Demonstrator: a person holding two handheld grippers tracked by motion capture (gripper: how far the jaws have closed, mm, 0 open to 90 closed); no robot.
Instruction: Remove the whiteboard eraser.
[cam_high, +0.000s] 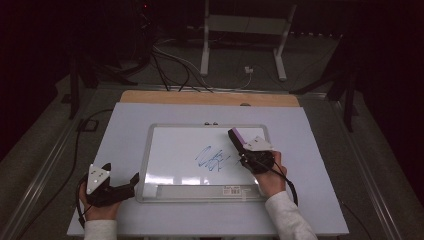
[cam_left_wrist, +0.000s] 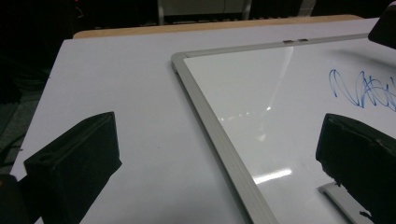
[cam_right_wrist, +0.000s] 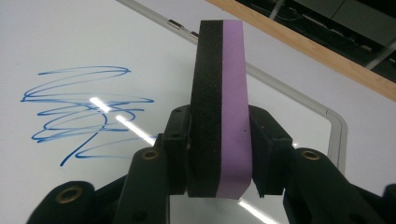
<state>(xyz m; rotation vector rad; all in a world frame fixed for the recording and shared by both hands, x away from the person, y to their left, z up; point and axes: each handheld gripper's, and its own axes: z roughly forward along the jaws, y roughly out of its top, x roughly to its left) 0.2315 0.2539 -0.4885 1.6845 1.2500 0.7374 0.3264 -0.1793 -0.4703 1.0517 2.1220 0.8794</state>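
Over the whiteboard (cam_high: 175, 150), right gripper (cam_right_wrist: 219, 140) jaws clamping eraser (cam_right_wrist: 219, 93) beside blue scribble (cam_right_wrist: 79, 107), left gripper (cam_high: 131, 184) jaws wide open, empty

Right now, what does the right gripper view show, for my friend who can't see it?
The right gripper clamps a black-and-purple eraser upright above a whiteboard. A blue scribble lies to its left.
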